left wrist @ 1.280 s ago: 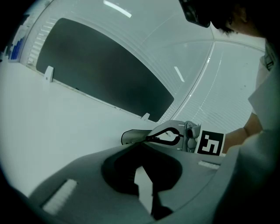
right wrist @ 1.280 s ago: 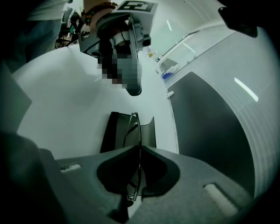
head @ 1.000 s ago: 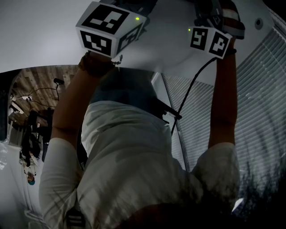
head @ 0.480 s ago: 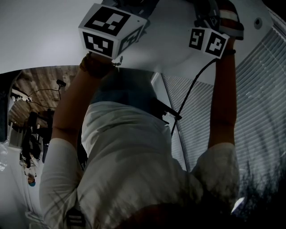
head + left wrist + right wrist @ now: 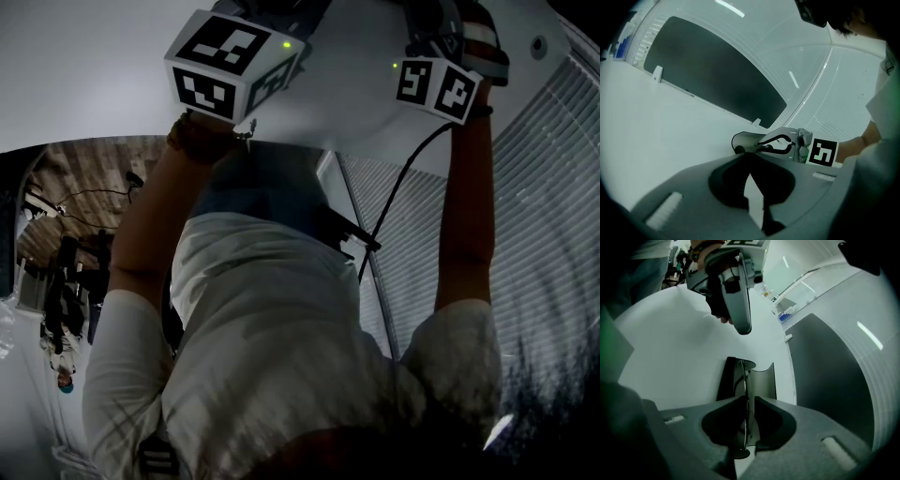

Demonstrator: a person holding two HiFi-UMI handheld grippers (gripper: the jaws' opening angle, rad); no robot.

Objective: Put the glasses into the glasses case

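One open case (image 5: 764,383), glasses (image 5: 744,380) inside

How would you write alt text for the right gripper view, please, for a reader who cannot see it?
The right claw, whose jaws have just been opening, has the glasses edge-on between them, at an open dark glasses case on a white table. The left claw hangs beyond the case.
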